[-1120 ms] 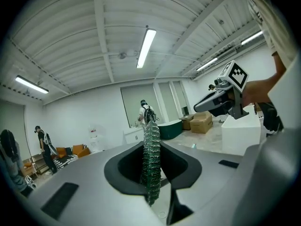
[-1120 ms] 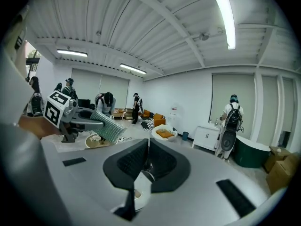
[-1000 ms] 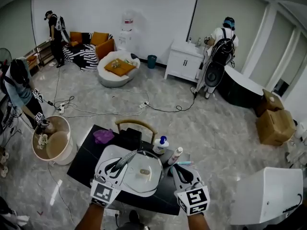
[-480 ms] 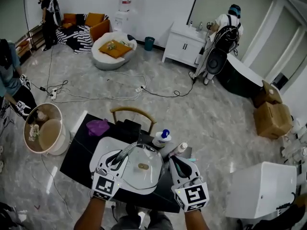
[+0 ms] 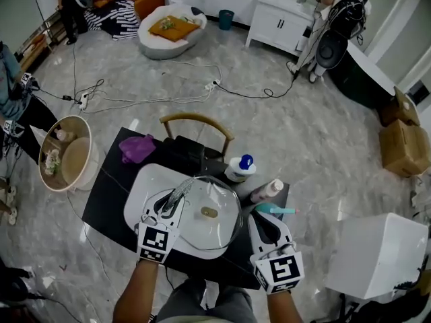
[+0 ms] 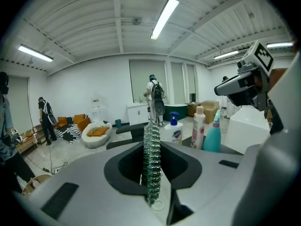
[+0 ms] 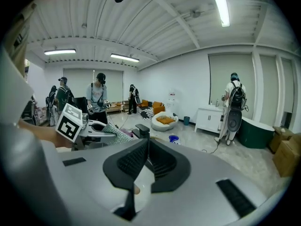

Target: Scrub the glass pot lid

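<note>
Glass pot lid (image 5: 202, 231) lies flat on the white tray (image 5: 138, 194), between both grippers. Left gripper (image 5: 174, 204) is clamped on a green mesh scrubber (image 6: 151, 164), which reaches over the lid's left rim. Right gripper (image 5: 258, 219) has its jaws pressed together at the lid's right rim; can't tell if the rim is pinched. Just beyond it: teal bottle (image 5: 275, 209), pink bottle (image 5: 267, 190), then pump bottle (image 5: 240, 168).
</note>
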Demonstrator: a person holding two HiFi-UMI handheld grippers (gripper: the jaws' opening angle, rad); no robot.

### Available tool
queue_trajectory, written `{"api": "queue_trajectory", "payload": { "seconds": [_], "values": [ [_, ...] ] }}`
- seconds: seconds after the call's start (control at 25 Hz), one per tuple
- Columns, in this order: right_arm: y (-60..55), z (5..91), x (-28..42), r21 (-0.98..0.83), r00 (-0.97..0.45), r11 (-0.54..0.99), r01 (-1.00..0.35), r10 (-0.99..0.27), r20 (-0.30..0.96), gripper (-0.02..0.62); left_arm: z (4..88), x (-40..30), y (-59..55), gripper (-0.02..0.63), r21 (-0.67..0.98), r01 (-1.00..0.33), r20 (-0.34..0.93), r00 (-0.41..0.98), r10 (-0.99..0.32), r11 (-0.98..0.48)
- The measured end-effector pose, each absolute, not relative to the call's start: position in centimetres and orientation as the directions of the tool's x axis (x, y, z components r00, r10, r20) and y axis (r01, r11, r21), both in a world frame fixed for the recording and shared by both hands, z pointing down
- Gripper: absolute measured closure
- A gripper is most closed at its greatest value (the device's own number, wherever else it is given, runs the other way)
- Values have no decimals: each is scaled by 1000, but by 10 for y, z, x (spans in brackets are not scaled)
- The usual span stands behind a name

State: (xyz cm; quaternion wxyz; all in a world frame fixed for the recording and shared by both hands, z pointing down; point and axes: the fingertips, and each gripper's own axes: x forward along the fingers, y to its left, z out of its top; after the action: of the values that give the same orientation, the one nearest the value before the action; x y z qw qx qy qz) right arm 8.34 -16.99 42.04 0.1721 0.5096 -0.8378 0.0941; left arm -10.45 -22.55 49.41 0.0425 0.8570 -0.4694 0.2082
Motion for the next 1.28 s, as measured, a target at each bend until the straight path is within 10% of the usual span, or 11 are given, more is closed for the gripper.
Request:
{"api": "queue_trajectory", "payload": {
  "seconds": [0.6,1.28],
  "values": [
    [-177,480,112,-51,-453,485,-873,-767,454,569,608,-63,-251,514,-79,-852,551,395,-735,-518],
    [-170,492,136,-68,-429,452,-889,-773,468,569,604,69,-186,514,37,-709,530,611,-588,-704]
  ]
}}
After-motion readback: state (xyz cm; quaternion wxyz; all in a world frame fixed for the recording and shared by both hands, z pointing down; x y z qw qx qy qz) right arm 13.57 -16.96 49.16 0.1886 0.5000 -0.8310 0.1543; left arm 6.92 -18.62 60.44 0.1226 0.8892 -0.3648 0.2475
